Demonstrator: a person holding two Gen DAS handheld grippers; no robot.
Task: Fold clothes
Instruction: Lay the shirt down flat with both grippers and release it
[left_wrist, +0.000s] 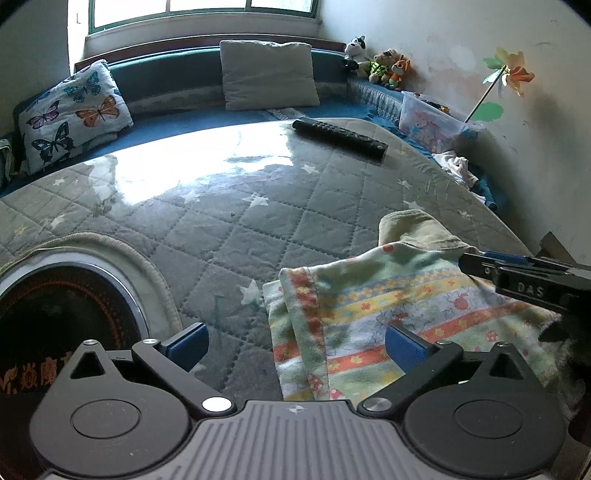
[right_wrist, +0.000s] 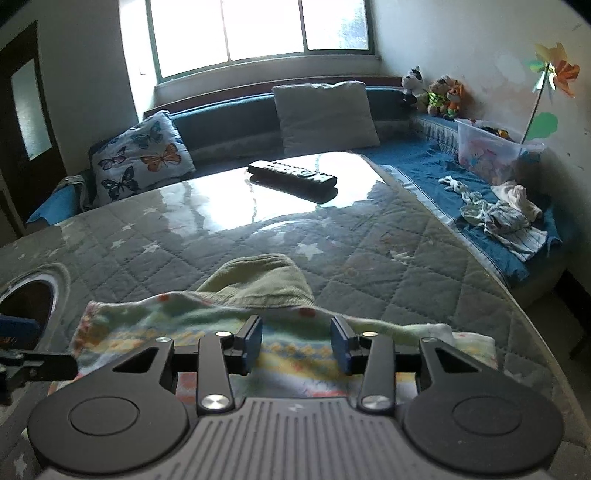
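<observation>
Right wrist view, folded garment (right_wrist: 284, 354) under right hand-held gripper (right_wrist: 296, 349) (fingers apart)

Open quilted tabletop (right_wrist: 369, 258) ahead, remote (right_wrist: 291, 177) at far edge, round cutout (left_wrist: 66, 314) left, folded cloth (left_wrist: 388, 314) nearest

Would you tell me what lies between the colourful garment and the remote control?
Only bare quilted table cover, seen in both wrist views, separates the garment from the remote.
</observation>
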